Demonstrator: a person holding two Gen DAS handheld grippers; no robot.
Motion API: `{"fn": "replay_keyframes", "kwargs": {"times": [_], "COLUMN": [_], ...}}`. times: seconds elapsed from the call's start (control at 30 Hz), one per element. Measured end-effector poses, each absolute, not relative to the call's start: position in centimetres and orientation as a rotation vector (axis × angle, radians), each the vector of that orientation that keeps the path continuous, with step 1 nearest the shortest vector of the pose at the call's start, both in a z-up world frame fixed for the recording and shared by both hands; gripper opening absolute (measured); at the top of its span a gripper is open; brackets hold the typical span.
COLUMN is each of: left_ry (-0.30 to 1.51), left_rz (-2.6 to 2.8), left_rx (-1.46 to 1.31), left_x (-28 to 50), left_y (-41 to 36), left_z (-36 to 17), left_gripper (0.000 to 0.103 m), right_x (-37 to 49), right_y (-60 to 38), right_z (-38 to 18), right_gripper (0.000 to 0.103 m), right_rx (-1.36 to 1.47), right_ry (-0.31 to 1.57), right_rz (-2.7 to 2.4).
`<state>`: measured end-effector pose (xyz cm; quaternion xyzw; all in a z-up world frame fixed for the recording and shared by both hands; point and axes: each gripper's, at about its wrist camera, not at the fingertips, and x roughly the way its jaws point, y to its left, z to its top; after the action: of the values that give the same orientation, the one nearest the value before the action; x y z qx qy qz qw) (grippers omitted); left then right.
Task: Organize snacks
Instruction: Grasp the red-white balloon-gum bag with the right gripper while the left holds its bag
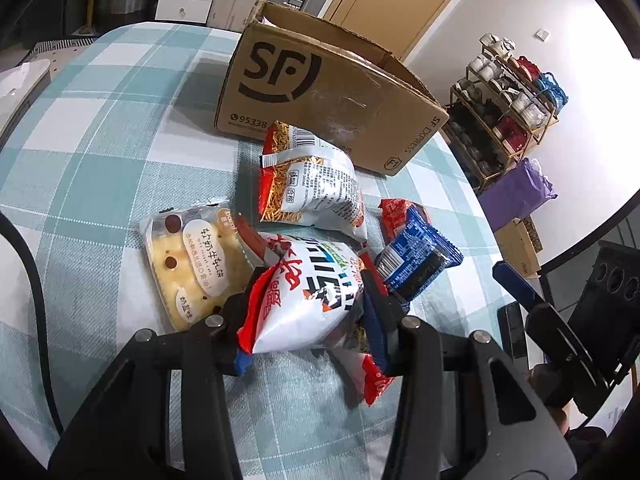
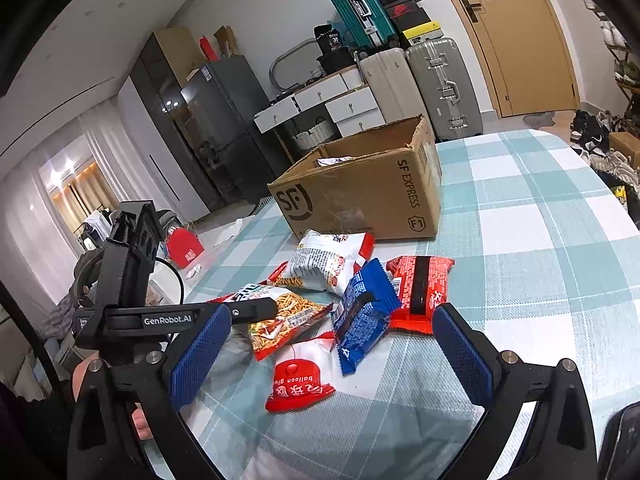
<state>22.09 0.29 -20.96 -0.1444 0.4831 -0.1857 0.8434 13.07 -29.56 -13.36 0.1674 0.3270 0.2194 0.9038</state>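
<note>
**Op:** Snack bag (image 1: 304, 300), the puffy white-and-red foil pack of noodle crisps, sits right between my left tongs (image 1: 308, 320), which are clamped on its near end. It's air-filled, light and soft, so I judge it will crush before it slips; the film looks slick, and the crimped seam is the firmer place to hold.

**Spotter:** And your other hand?

**Op:** My right tongs (image 2: 332, 354) stand wide apart, nothing between the blue pads (image 2: 200, 356). Just ahead of them lies a flat red-and-white balloon-glue sachet (image 2: 298, 384), thin and limp, best pinched by an edge.

**Spotter:** Beyond that?

**Op:** Ahead of the left tongs and to their left, a clear-wrapped pale biscuit pack (image 1: 188, 264), which I take for brittle. To their right, a blue wafer wrapper (image 1: 416, 260) overlapping a red one (image 1: 394, 216). Further ahead, a second white-and-red noodle-crisp bag (image 1: 312, 184), lying just beside the brown open-topped cardboard box (image 1: 320, 92) on the teal checked tablecloth (image 1: 100, 152).

**Spotter:** Target?

**Op:** The box, I'd guess.
</note>
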Motion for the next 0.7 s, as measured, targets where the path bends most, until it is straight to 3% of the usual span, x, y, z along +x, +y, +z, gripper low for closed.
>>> {"fn": "replay_keyframes", "kwargs": {"times": [0.7], "left_ry": [0.962], "left_rz": [-0.384], "left_rx": [-0.311], "left_x": [18.8], "left_y": [4.0], "left_z": [-19.4], "left_gripper": [0.041], "right_x": [13.1], "right_y": [-28.1], "right_z": [-15.1], "right_gripper": [0.102], "right_rx": [0.385], "right_ry": [0.802], "right_rz": [0.470]}}
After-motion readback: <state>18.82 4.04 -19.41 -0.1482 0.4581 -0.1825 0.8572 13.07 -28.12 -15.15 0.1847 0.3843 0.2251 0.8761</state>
